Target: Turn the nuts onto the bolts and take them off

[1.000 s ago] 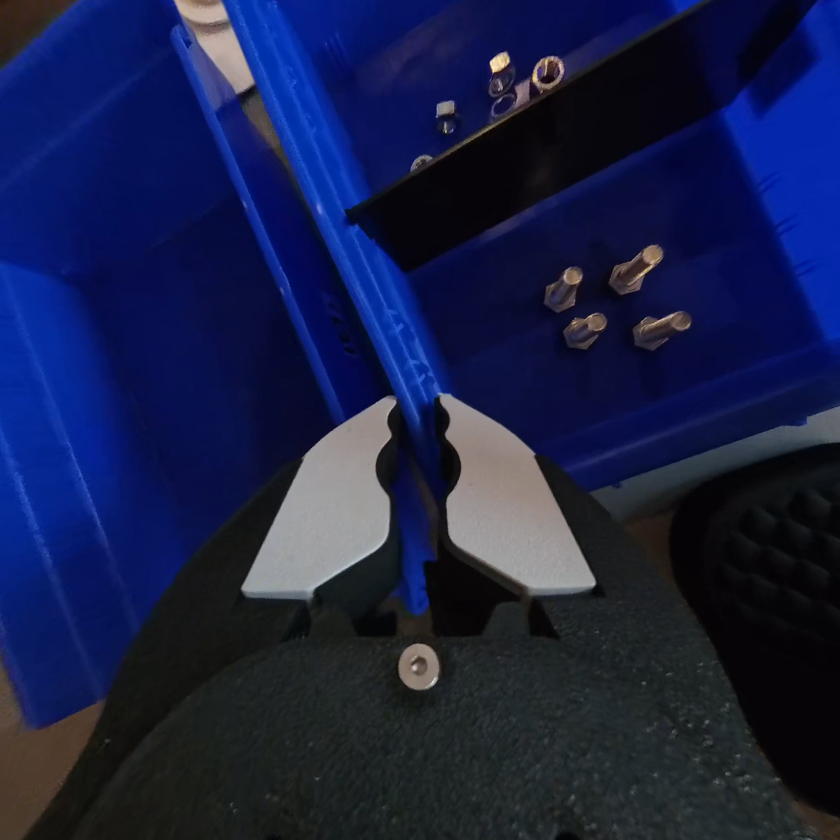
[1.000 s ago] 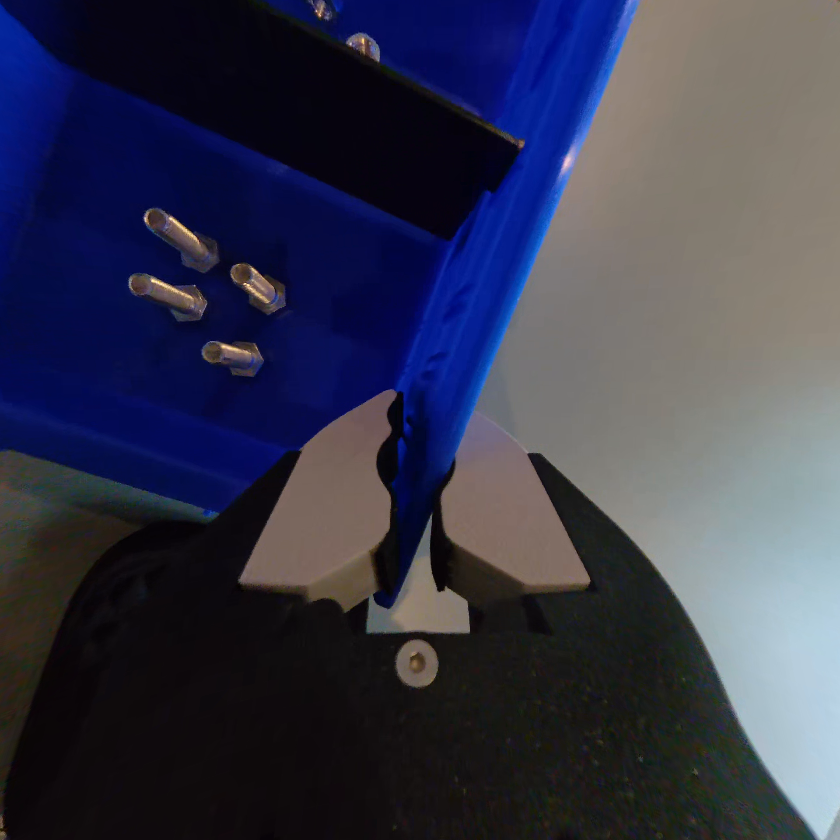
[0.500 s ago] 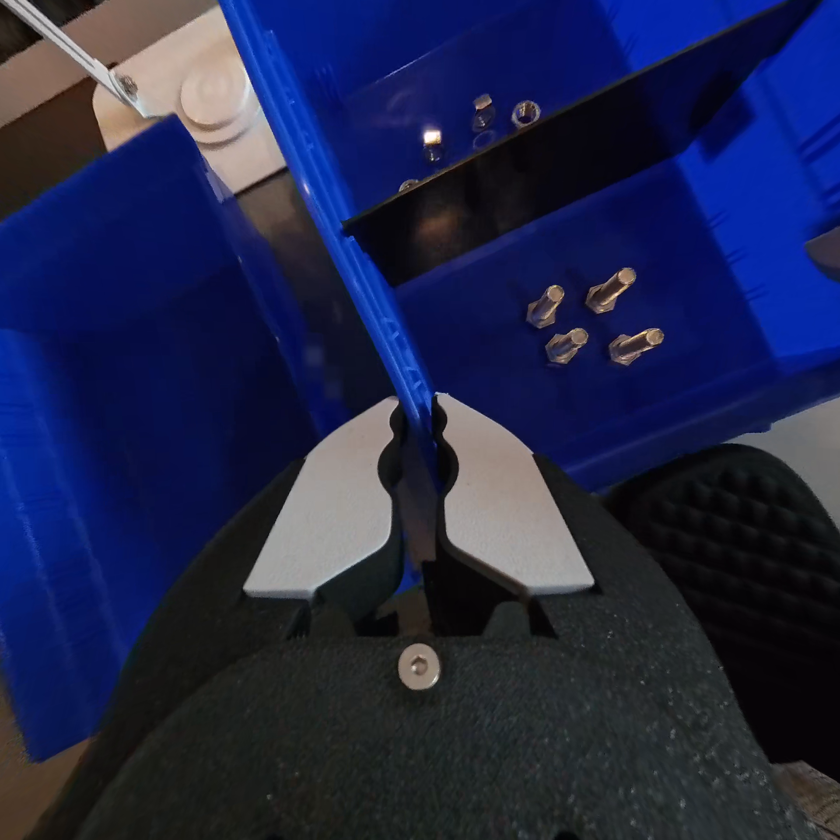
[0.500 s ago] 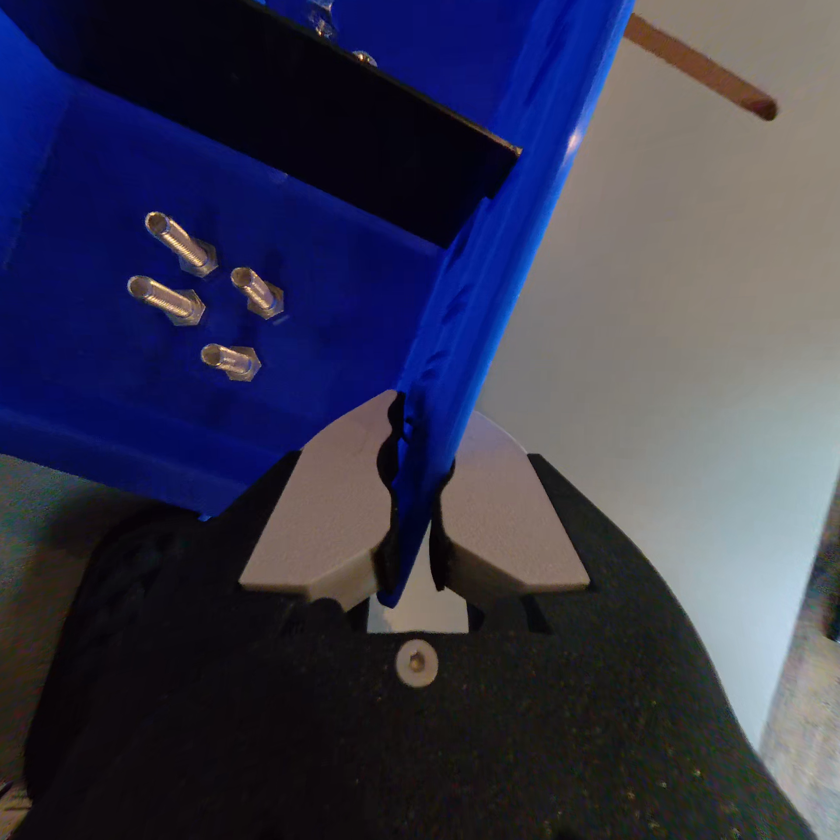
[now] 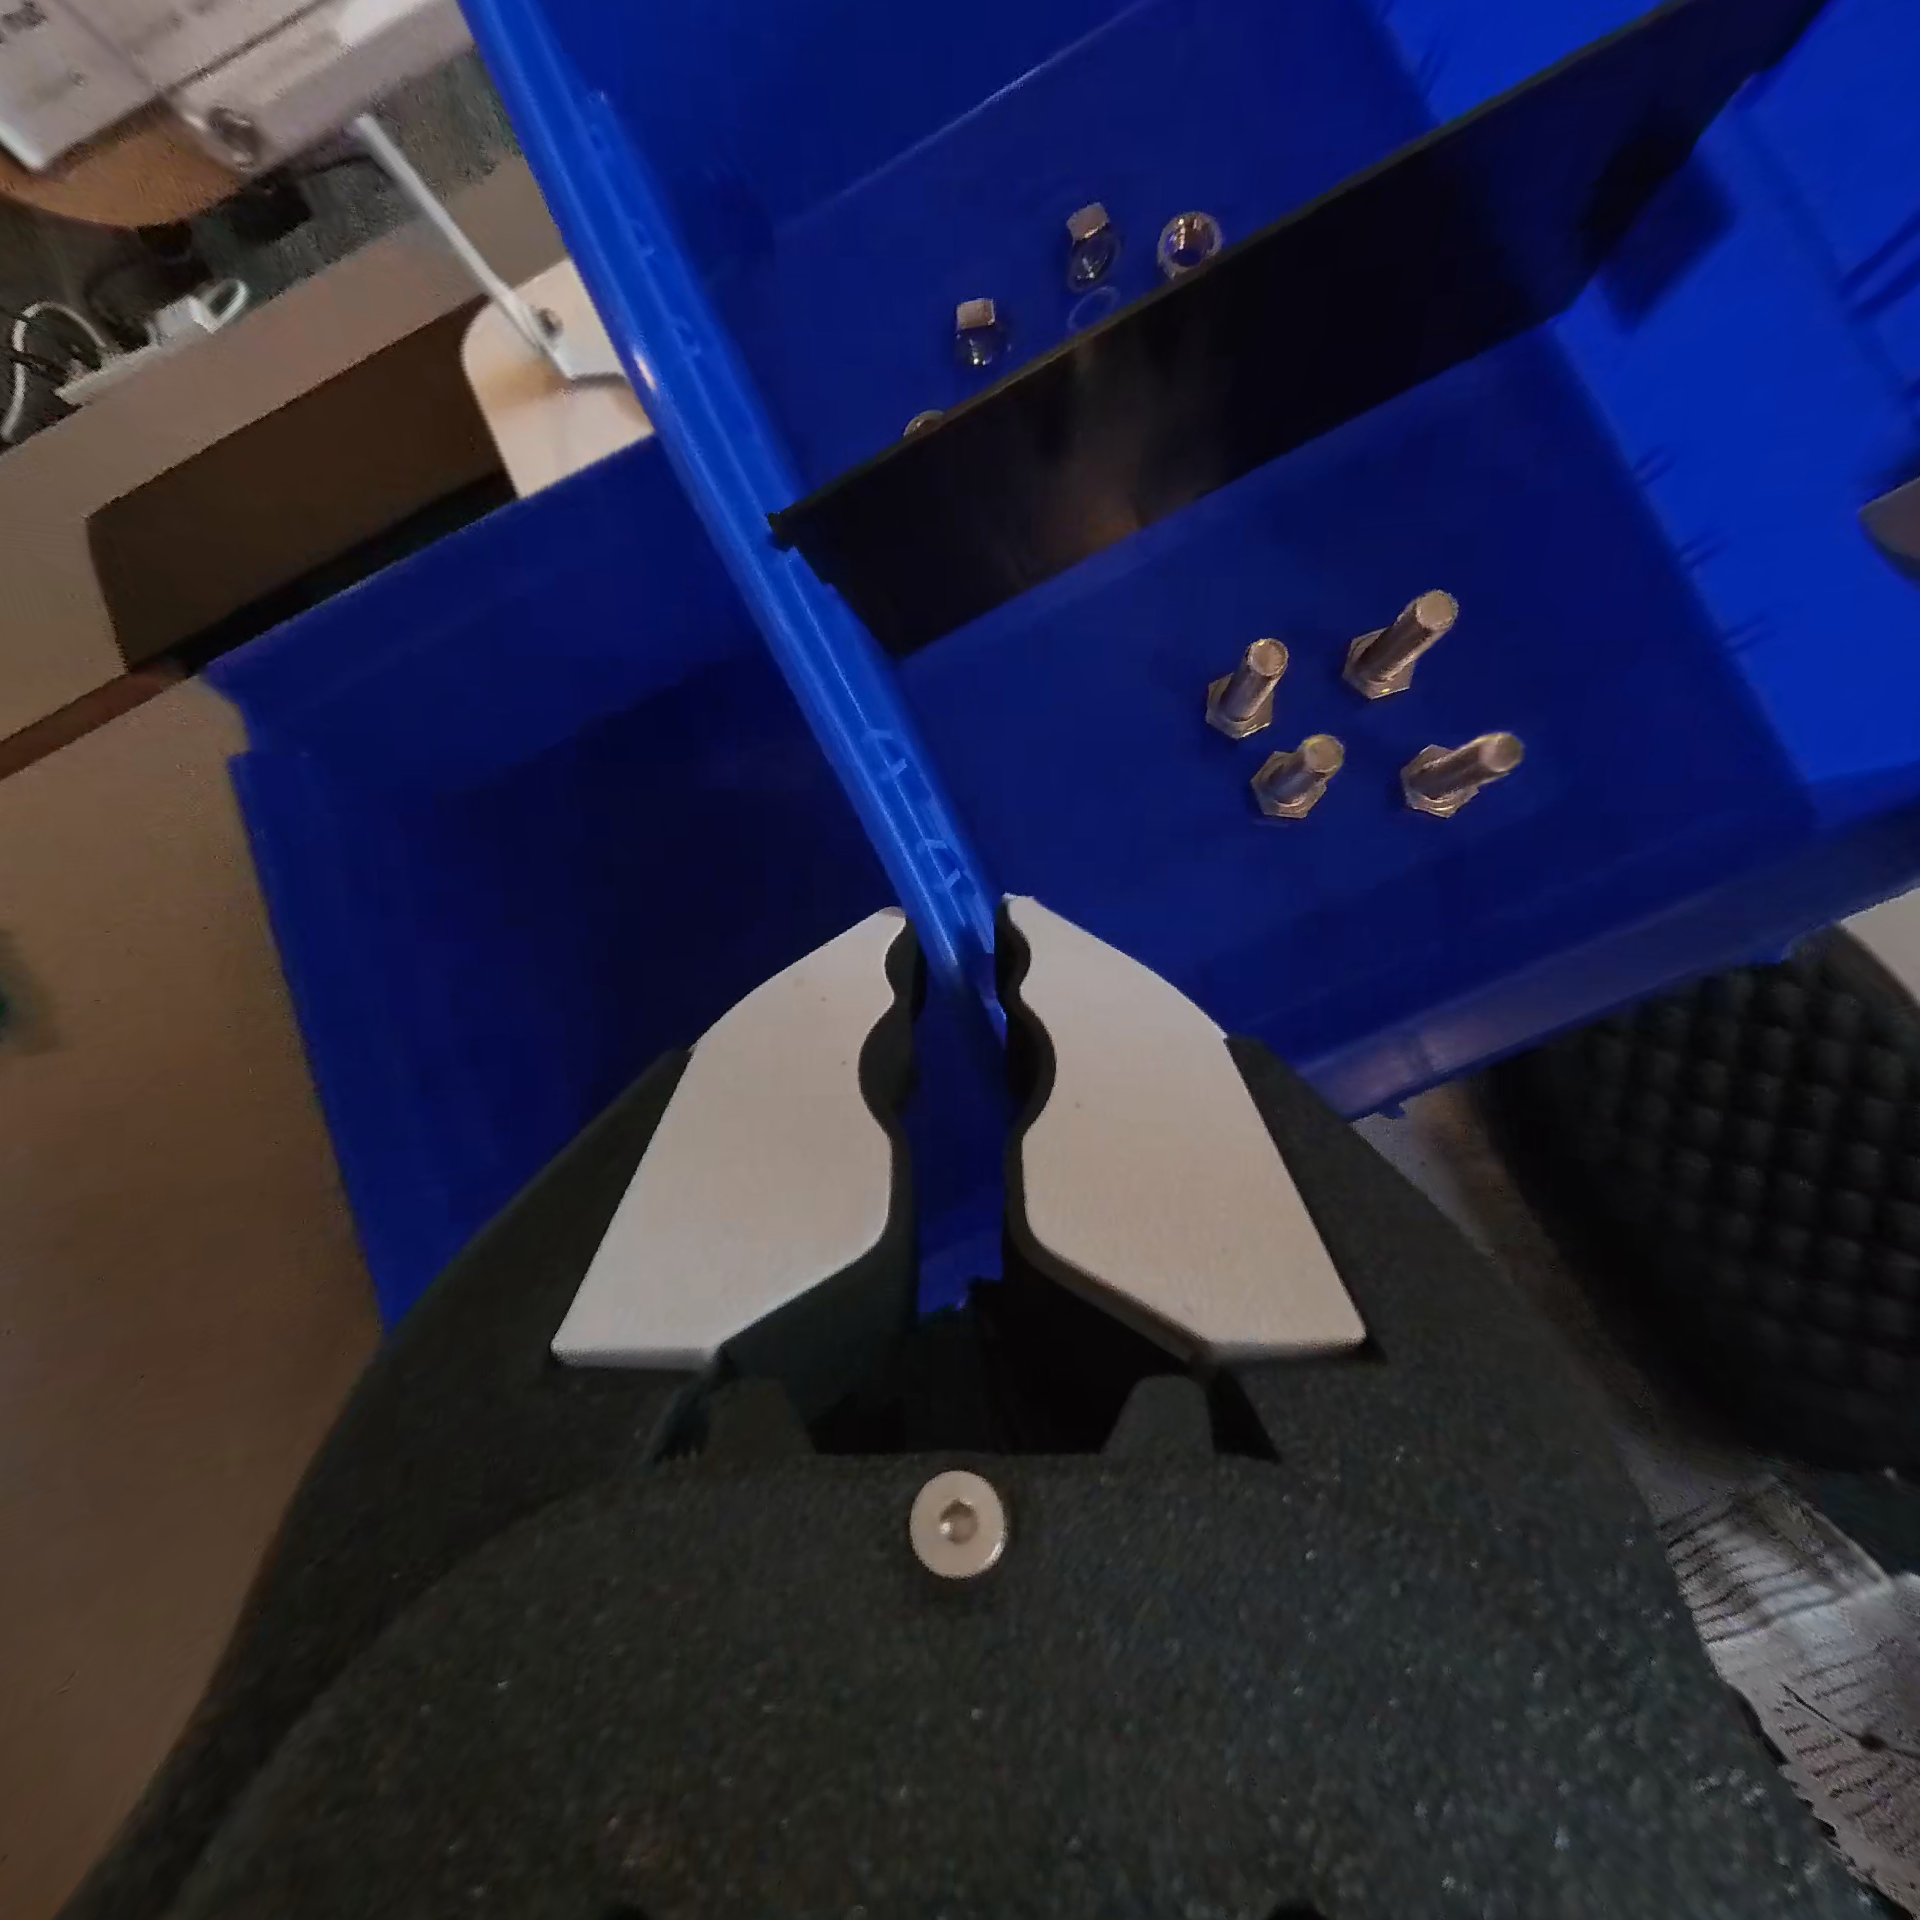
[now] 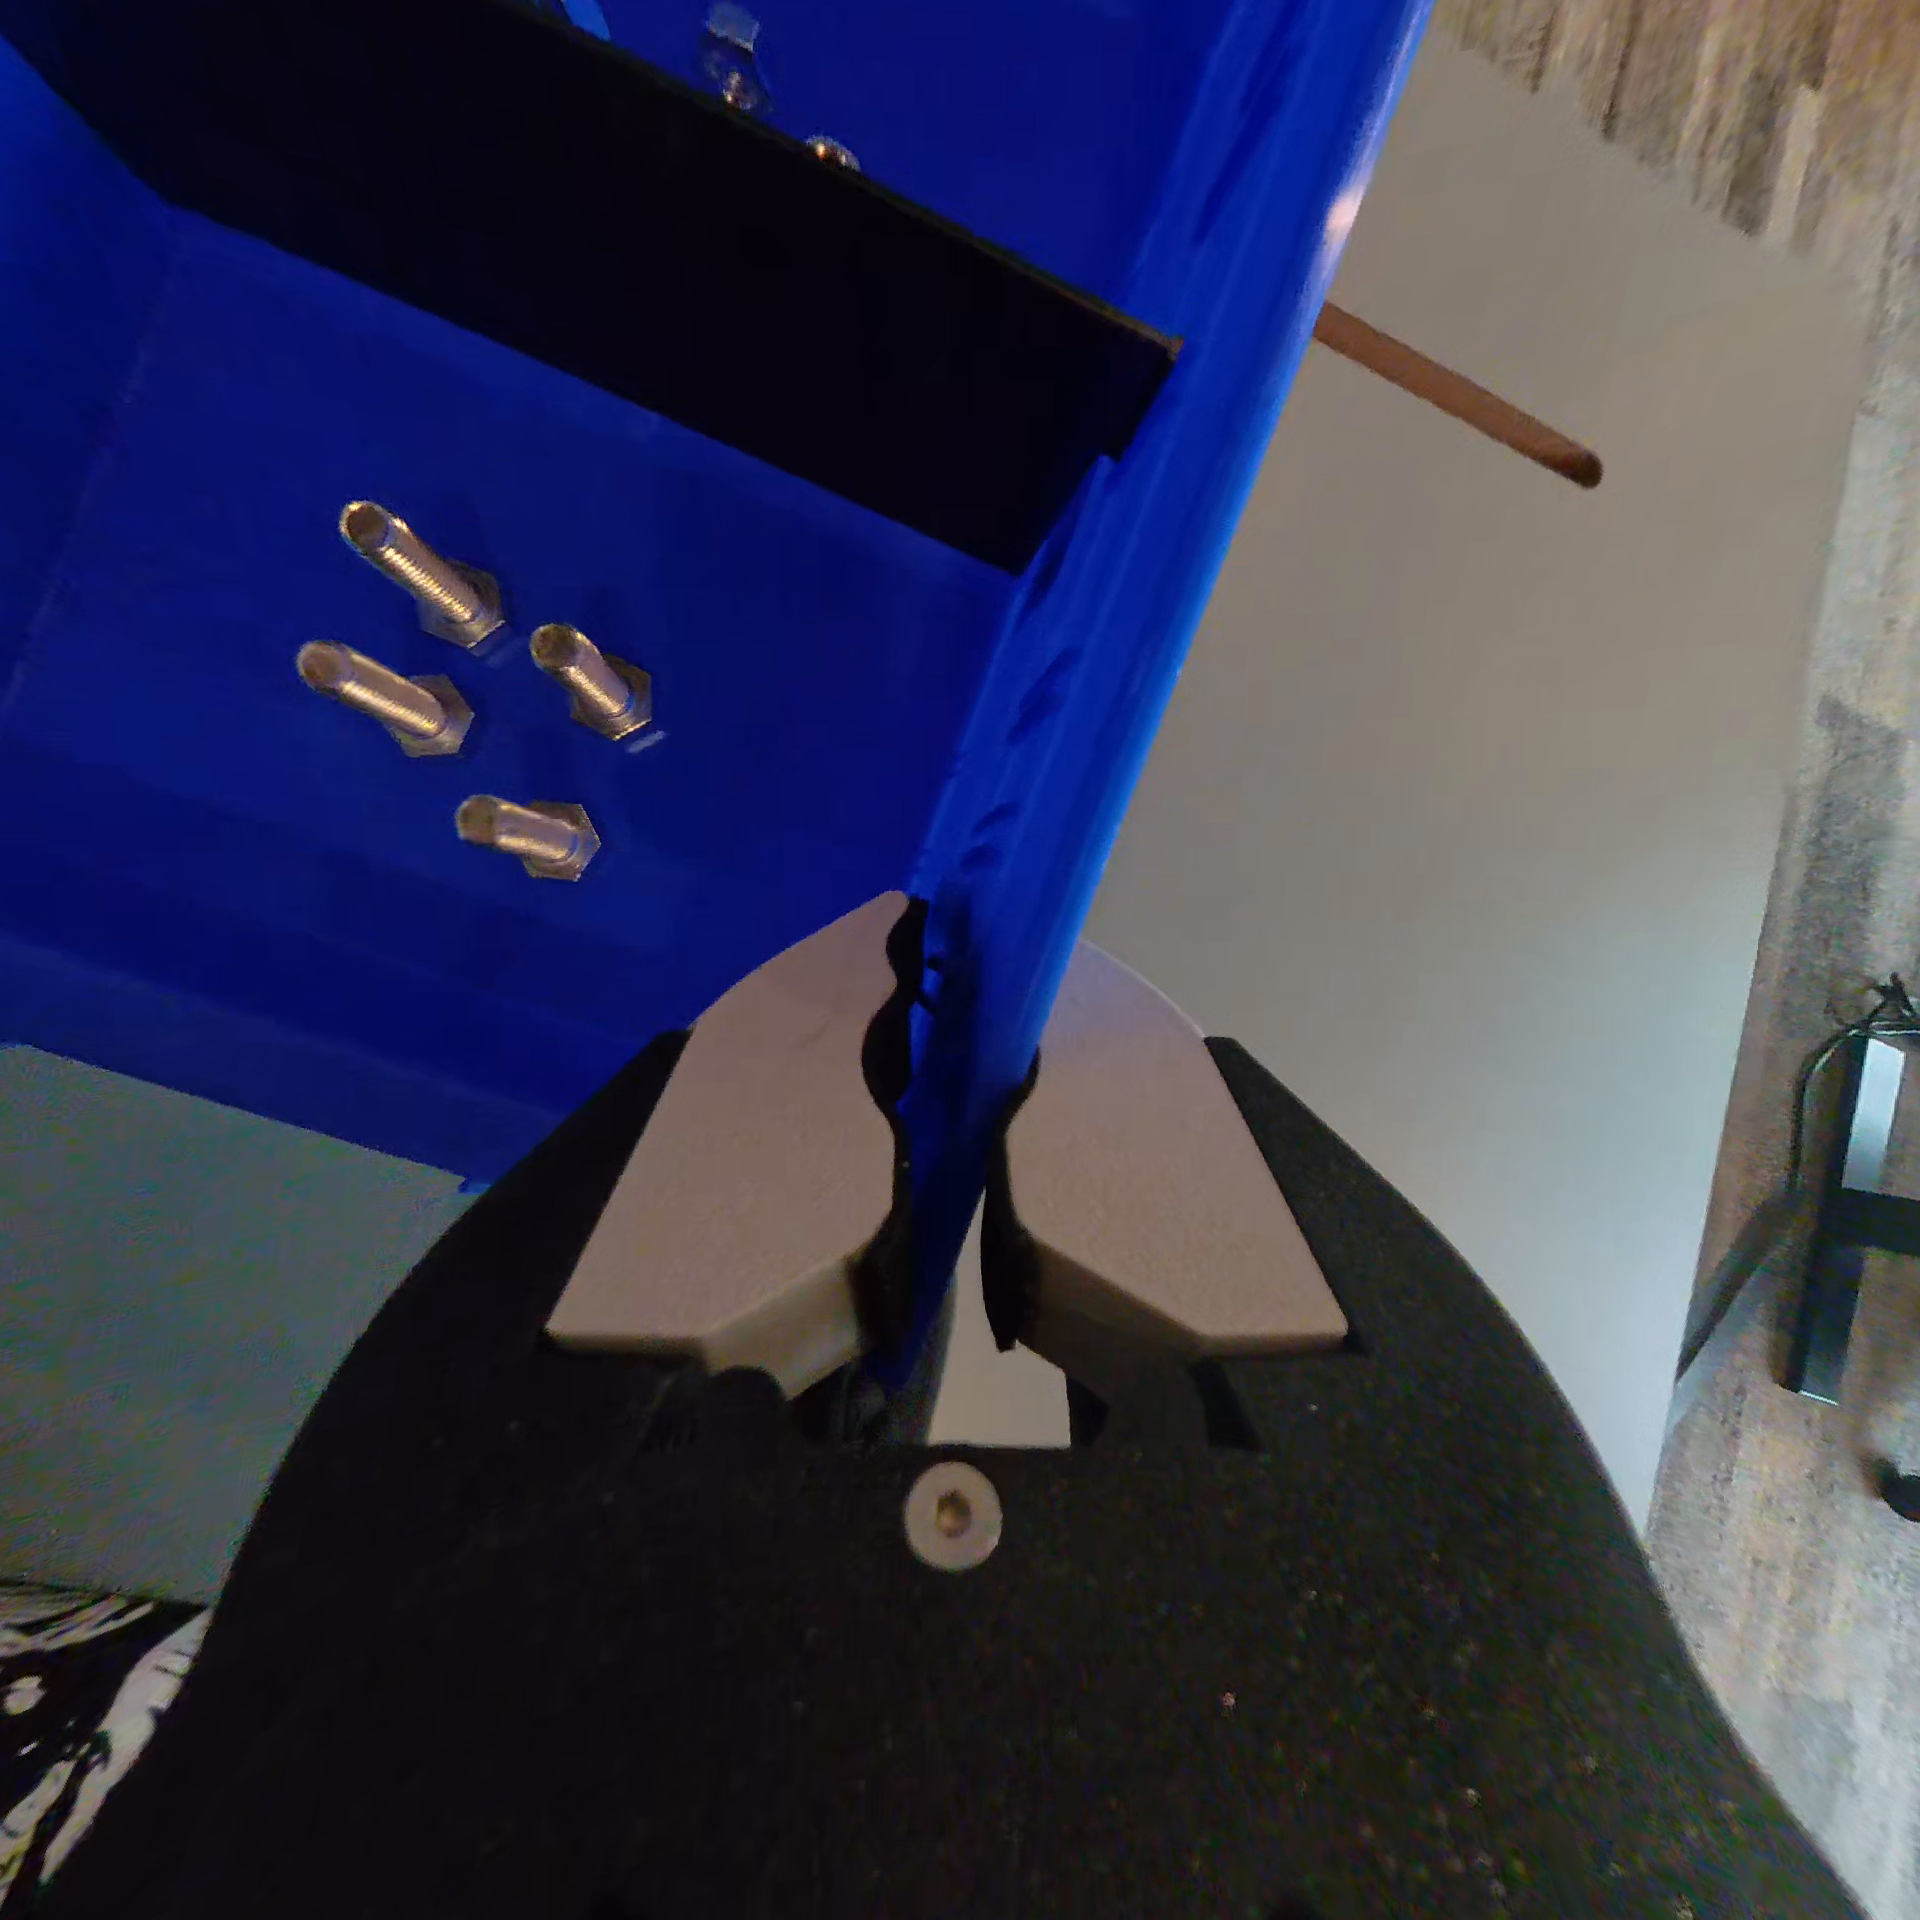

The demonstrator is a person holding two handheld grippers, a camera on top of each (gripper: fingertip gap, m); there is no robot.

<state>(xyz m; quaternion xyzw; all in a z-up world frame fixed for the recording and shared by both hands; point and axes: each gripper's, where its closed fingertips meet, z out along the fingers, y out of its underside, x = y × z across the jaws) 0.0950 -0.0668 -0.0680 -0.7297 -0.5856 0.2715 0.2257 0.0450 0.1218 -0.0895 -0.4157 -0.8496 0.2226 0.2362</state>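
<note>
A blue bin (image 5: pixel 1621 343) with a black divider (image 5: pixel 1195 416) is held up between both grippers. My left gripper (image 5: pixel 954 920) is shut on the bin's left wall. My right gripper (image 6: pixel 940 925) is shut on the bin's right wall (image 6: pixel 1174 540). Several silver bolts (image 5: pixel 1361 717) stand head-down in the near compartment; they also show in the right wrist view (image 6: pixel 468 675). Several silver nuts (image 5: pixel 1086 249) lie in the far compartment beyond the divider; only a few show in the right wrist view (image 6: pixel 732 57).
A second, empty blue bin (image 5: pixel 520 883) lies below left of the held one. A black textured pad (image 5: pixel 1766 1195) is at right. Cardboard boxes (image 5: pixel 260 436) and a pale table surface (image 6: pixel 1455 727) lie below. A brown rod (image 6: pixel 1455 400) sticks out behind the bin's right wall. The left gripper's tips are roughly 20 cm from the right gripper's.
The held bin has risen away from the second blue bin and the table. More of the room below has come into view. Both grips are unchanged.
</note>
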